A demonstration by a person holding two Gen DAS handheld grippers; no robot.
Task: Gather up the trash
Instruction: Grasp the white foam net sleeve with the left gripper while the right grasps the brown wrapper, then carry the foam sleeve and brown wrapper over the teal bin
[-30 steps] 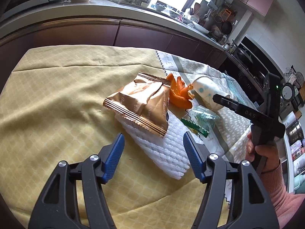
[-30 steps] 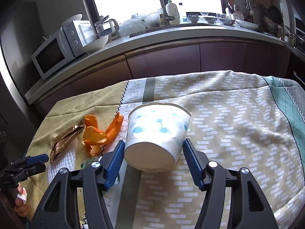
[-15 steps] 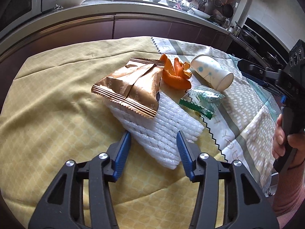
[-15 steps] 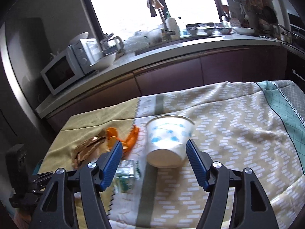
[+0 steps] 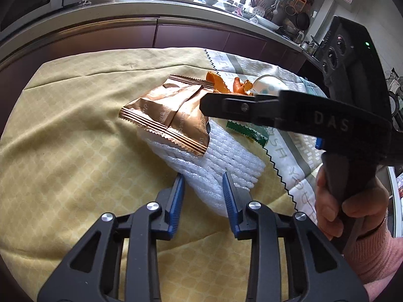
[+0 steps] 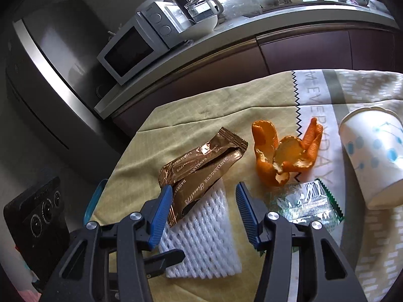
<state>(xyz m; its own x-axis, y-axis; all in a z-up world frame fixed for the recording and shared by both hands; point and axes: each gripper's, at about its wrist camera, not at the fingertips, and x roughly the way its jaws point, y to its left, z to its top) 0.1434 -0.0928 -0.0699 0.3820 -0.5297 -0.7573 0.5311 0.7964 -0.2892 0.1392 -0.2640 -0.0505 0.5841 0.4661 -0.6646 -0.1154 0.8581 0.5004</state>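
Note:
A white foam net (image 5: 221, 161) lies on the yellow tablecloth (image 5: 75, 151), and a brown snack wrapper (image 5: 173, 115) rests on its far end. My left gripper (image 5: 204, 188) straddles the net's near end; its jaws are closing, with the foam between them. My right gripper (image 6: 204, 201) hovers over the foam net (image 6: 204, 231) and the brown wrapper (image 6: 201, 166), jaws closing, nothing gripped. Its finger (image 5: 239, 107) crosses the left wrist view. Orange peel (image 6: 284, 156), a green-edged clear wrapper (image 6: 304, 203) and a tipped paper cup (image 6: 372, 151) lie to the right.
A dark kitchen counter runs behind the table, with a microwave (image 6: 131, 50), a bowl and a glass kettle on it. A steel fridge (image 6: 50, 75) stands at the left. A hand in a pink sleeve (image 5: 352, 201) holds the right gripper.
The left jaws have narrowed around the foam net's near end. The right gripper has swung left, away from the paper cup, and now hangs over the net and brown wrapper.

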